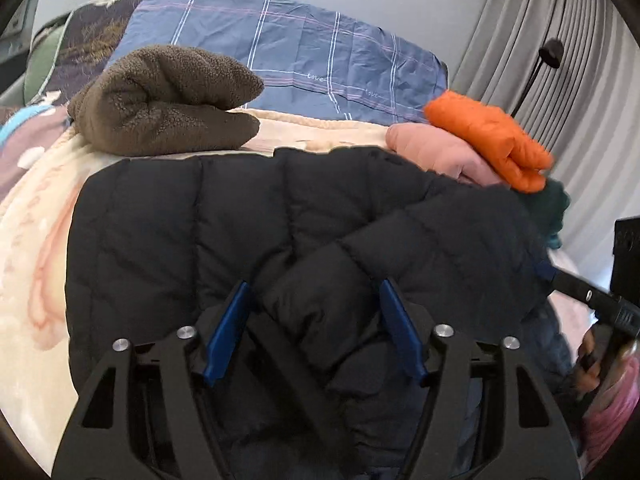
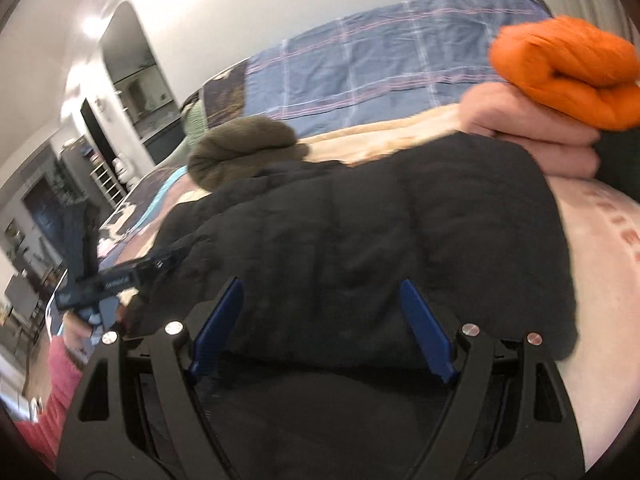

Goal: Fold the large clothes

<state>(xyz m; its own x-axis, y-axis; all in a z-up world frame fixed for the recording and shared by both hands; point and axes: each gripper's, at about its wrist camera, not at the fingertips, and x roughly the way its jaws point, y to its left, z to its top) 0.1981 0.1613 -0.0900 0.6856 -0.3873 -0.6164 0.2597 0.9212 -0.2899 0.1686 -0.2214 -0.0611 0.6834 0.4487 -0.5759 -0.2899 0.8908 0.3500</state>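
A black quilted puffer jacket [image 1: 168, 232] lies spread on the bed, also filling the right wrist view [image 2: 360, 208]. One of its sleeves [image 1: 360, 264] is folded diagonally across the body. My left gripper [image 1: 314, 290] stands over the sleeve's near end with the puffy fold between its blue pads [image 1: 394, 320]; a narrow gap shows at the left pad. My right gripper [image 2: 320, 292] is open wide above the jacket's near edge, its pads clear of the cloth. That view is blurred.
Behind the jacket sit a folded brown fleece [image 1: 164, 100] and, to the right, an orange folded jacket [image 1: 488, 140] on a pink garment [image 1: 436, 148]. A blue plaid quilt [image 1: 300, 48] is at the back. A cream floral blanket [image 1: 36, 240] covers the bed. A pink sleeve [image 2: 60, 368] is at lower left.
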